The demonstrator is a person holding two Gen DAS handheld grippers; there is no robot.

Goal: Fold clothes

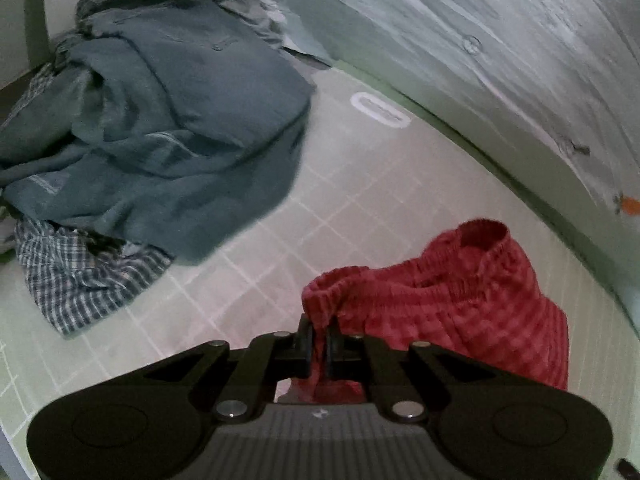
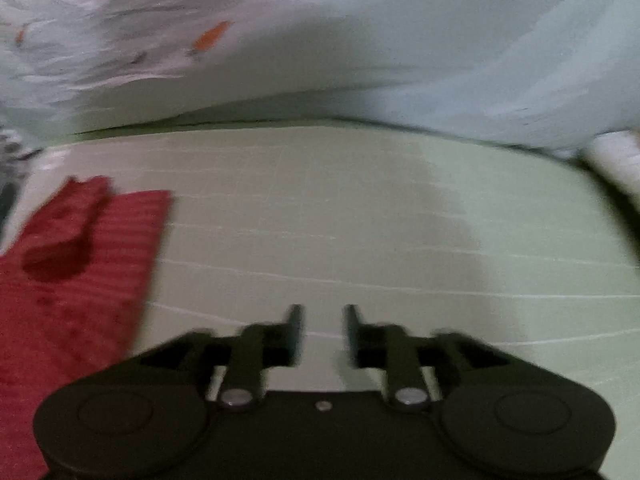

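Left tool (image 1: 319, 344) pinches the bunched waistband of red checked shorts (image 1: 460, 300); right tool (image 2: 320, 332) gapes empty.

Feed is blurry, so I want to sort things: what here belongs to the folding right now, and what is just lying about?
In play:
- red shorts, waistband pinched in the left tool
- right tool, open and holding nothing
- green gridded mat

Lying about:
- blue-grey shirt
- checked cloth under it
- pale bedsheet
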